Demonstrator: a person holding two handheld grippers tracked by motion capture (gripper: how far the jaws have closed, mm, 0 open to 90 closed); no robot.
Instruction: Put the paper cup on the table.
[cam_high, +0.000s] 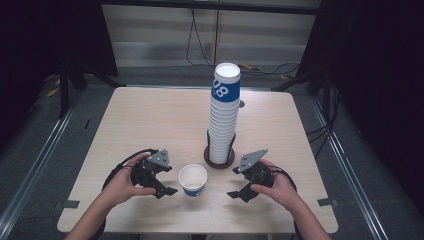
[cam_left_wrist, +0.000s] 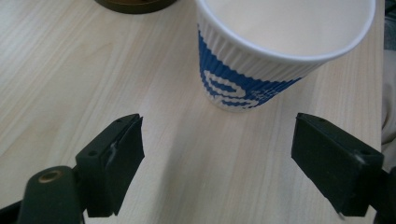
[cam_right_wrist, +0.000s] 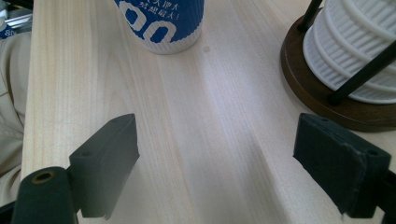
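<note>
A single blue-and-white paper cup (cam_high: 193, 180) stands upright and empty on the wooden table (cam_high: 150, 120), near its front edge. My left gripper (cam_high: 170, 180) is open just to the cup's left, its jaws pointing at it. My right gripper (cam_high: 235, 182) is open to the cup's right, a short gap away. In the left gripper view the cup (cam_left_wrist: 280, 56) stands just beyond my left gripper (cam_left_wrist: 217, 158), with nothing between the jaws. The right gripper view has the cup's base (cam_right_wrist: 161, 23) farther ahead of my right gripper (cam_right_wrist: 215, 163), whose jaws hold nothing.
A tall stack of matching cups (cam_high: 223, 115) rises from a round dark wooden holder (cam_high: 219, 161) with black rods, right behind the single cup. The holder's base (cam_right_wrist: 327, 102) lies close by the right jaw. The person's trouser leg (cam_right_wrist: 11, 102) is past the table edge.
</note>
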